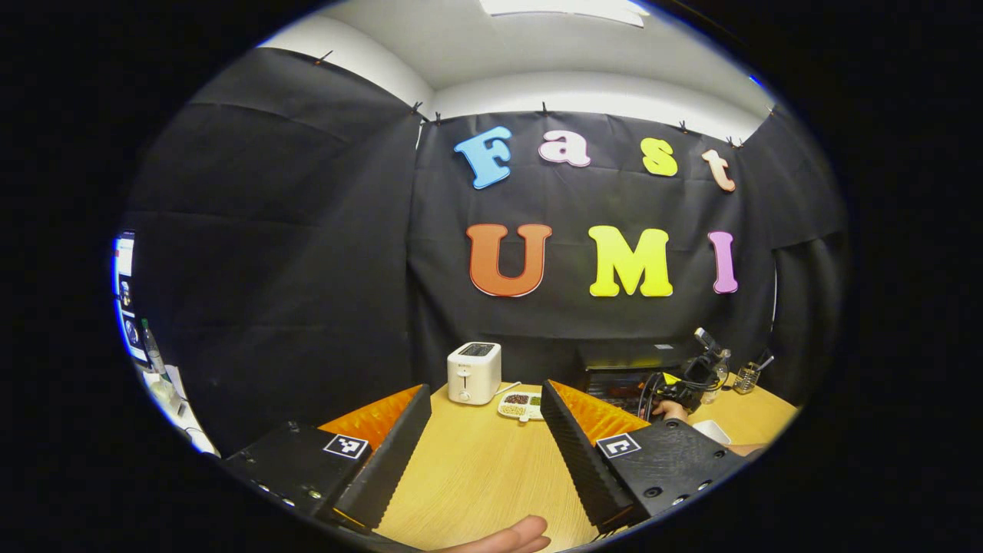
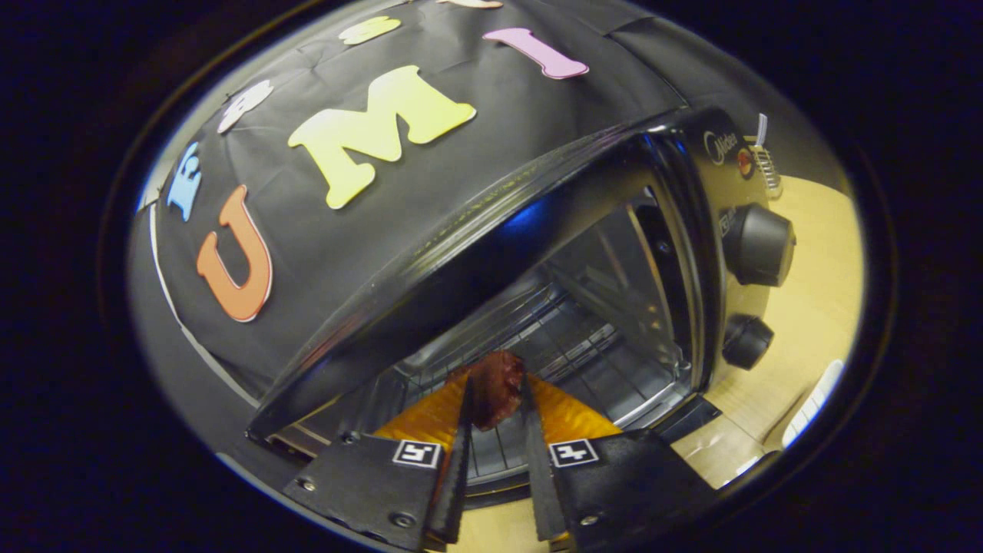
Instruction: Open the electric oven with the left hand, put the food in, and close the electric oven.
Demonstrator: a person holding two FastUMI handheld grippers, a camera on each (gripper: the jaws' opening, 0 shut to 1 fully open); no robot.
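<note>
While inside oven (image 2: 614, 307), food (image 2: 495, 388) between right tongs (image 2: 495, 399).

In the left gripper view, the oven (image 1: 626, 376) at the far right of the counter (image 1: 476, 461) is mostly hidden behind the left claw's right finger (image 1: 591, 453) and the other claw (image 1: 691, 376). The tray (image 1: 521, 405) beside the toaster (image 1: 474, 372) holds bits too small to tell. A fingertip (image 1: 511, 536) is cut off at the near edge. In the right gripper view, the food (image 2: 495, 388) is partly covered by the fingers (image 2: 461, 453), and the oven's (image 2: 537, 253) left end is cut off.
</note>
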